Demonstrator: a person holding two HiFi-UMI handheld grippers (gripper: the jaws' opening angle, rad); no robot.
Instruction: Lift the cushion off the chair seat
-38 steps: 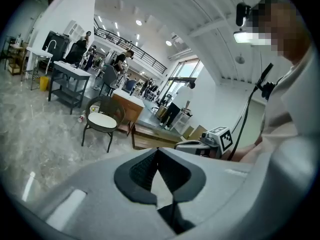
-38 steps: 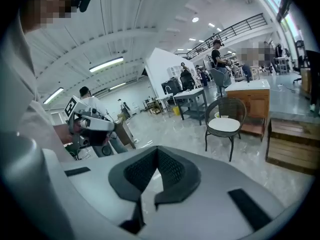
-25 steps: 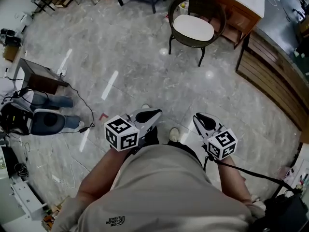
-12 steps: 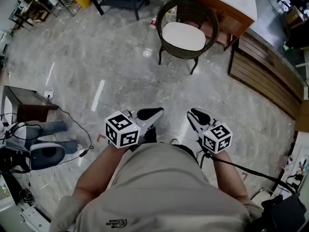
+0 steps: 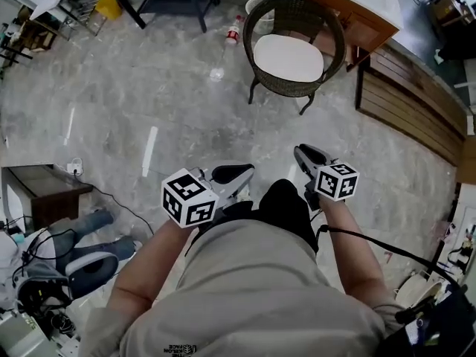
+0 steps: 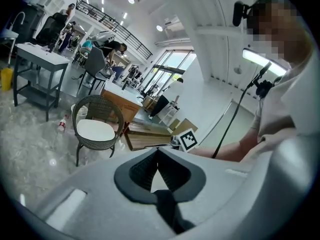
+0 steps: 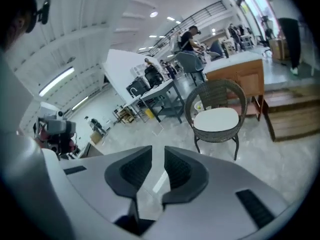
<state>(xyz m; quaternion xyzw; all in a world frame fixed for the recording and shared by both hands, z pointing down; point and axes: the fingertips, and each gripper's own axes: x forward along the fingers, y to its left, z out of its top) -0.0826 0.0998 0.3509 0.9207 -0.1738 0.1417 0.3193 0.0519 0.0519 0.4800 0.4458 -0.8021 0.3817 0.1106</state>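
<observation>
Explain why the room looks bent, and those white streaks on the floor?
Head view: ceiling lights glare off the glossy floor. Left gripper view: wide-angle lens curves straight lines, corners go black. Right gripper view: same bend; the chair looks sharp.

Large open lab or workshop hall, not a home. Polished grey stone floor (image 5: 149, 103) throughout.

Head view:
- 8 o'clock: loose cables and gear (image 5: 44, 288) lying on the floor.
- 11 o'clock: black metal-frame bench (image 5: 201, 10), yellow bin (image 5: 108, 6).
- 1 o'clock: wicker chair (image 5: 286, 88) beside a wooden desk (image 5: 364, 13).
- 2 o'clock: slatted wooden platform (image 5: 416, 103).

Gripper views: high white ceiling, strip light (image 6: 262, 61), mezzanine railing (image 6: 117, 28), people (image 7: 190, 36) at work tables.
</observation>
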